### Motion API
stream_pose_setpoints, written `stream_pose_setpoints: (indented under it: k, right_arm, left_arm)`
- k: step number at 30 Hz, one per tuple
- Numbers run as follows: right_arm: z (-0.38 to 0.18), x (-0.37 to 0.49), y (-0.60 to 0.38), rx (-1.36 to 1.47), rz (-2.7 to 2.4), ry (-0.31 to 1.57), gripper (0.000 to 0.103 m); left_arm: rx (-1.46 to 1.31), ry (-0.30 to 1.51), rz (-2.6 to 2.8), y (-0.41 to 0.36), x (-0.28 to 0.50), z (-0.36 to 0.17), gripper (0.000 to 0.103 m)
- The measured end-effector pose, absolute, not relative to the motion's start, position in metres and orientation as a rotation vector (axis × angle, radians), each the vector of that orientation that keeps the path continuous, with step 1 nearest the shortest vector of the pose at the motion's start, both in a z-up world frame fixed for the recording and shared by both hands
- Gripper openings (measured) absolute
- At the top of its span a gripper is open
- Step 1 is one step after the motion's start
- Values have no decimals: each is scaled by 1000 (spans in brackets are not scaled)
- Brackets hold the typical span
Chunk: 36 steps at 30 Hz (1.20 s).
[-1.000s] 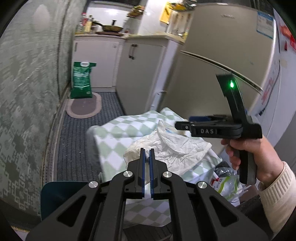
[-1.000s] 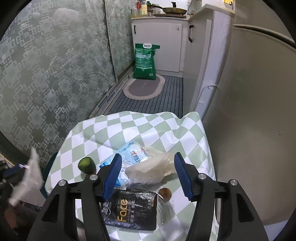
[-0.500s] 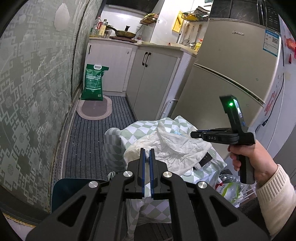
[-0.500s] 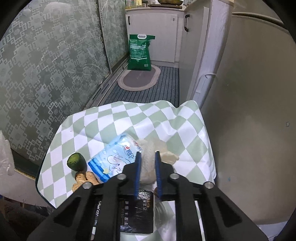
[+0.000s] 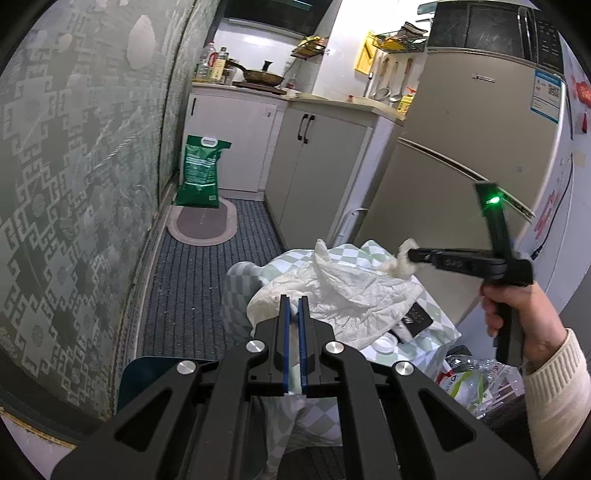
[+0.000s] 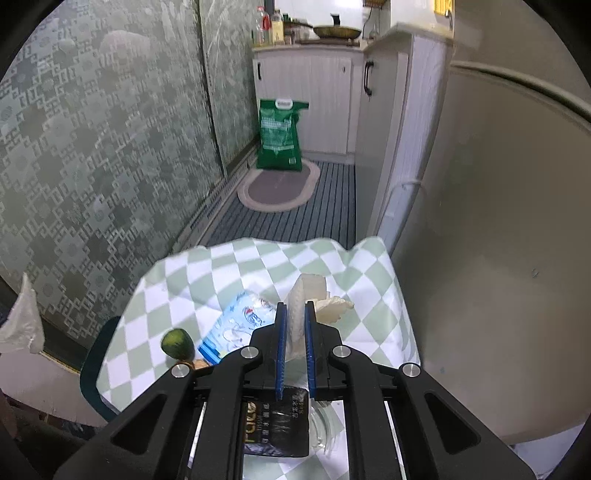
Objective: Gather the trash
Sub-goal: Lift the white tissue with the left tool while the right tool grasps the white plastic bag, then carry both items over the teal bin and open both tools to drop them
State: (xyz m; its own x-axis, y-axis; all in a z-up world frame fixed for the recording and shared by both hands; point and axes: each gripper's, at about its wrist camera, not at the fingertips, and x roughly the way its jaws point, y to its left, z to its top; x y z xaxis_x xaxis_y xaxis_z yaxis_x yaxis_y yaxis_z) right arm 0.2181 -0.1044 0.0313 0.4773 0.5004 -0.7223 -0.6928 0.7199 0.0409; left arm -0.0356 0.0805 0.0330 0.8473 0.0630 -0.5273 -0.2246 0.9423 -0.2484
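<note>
Narrow galley kitchen. Small table (image 6: 376,306) at frame centre, draped w/ green-and-white checked cloth (image 6: 236,269) hanging over the far edge at 12 o'clock and the side edges. On the cloth in the right wrist view: green round fruit (image 6: 177,343) at 9 o'clock near the left edge, blue-and-white wrapper (image 6: 236,325) just beside it toward centre, black packet (image 6: 275,424) at 6 o'clock under the tool. Patterned frosted-glass wall (image 6: 92,147) along the whole left side, 8 to 11 o'clock. Beige fridge (image 6: 498,258) filling the right, 1 to 5 o'clock, close against the table's right edge. Striped grey floor runner (image 6: 288,221) at 12 o'clock leading to an oval mat (image 6: 279,186), green sack (image 6: 279,134) standing on the mat's far end against white cabinets (image 6: 306,96); frying pan (image 6: 336,31) on the counter above. Open floor only in the strip btwn glass wall and cabinets; table nearly spans fridge to wall. Left gripper (image 5: 293,306) clenched on a large crumpled white tissue (image 5: 351,288), held above the table, sheet spreading toward 2 o'clock. Right gripper (image 6: 294,317) clamped on a smaller white tissue wad (image 6: 299,306), pinched btwn blue pads (image 6: 280,339), lifted clear of the cloth; same wad seen at the tool tip at 3 o'clock in the left wrist view, right hand (image 5: 517,310) in cream sleeve behind it. Bag of plastic rubbish (image 5: 465,380) on the floor at 4 o'clock, below that hand.
</note>
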Motion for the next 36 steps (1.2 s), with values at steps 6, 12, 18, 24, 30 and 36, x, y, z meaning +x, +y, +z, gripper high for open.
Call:
stream_pose_setpoints:
  k: [6, 12, 18, 24, 30, 36]
  right_arm:
    - [49, 208, -101, -276, 739, 710, 9]
    - [63, 192, -85, -261, 816, 668, 9]
    - [70, 175, -65, -249, 900, 654, 9]
    - [68, 157, -39, -246, 998, 664, 9]
    - [63, 134, -9, -273, 1086, 677, 9]
    - [50, 113, 19, -311, 1168, 726, 9]
  left_arm:
    - [-315, 548, 193, 93, -44, 29, 5]
    - [-321, 566, 235, 105, -53, 23, 5]
    - [-324, 602, 283, 122, -64, 13, 5]
    - [-341, 645, 331, 140, -71, 1, 5]
    - [-340, 699, 357, 152, -74, -14, 5]
    - [-347, 768, 387, 164, -75, -34, 5]
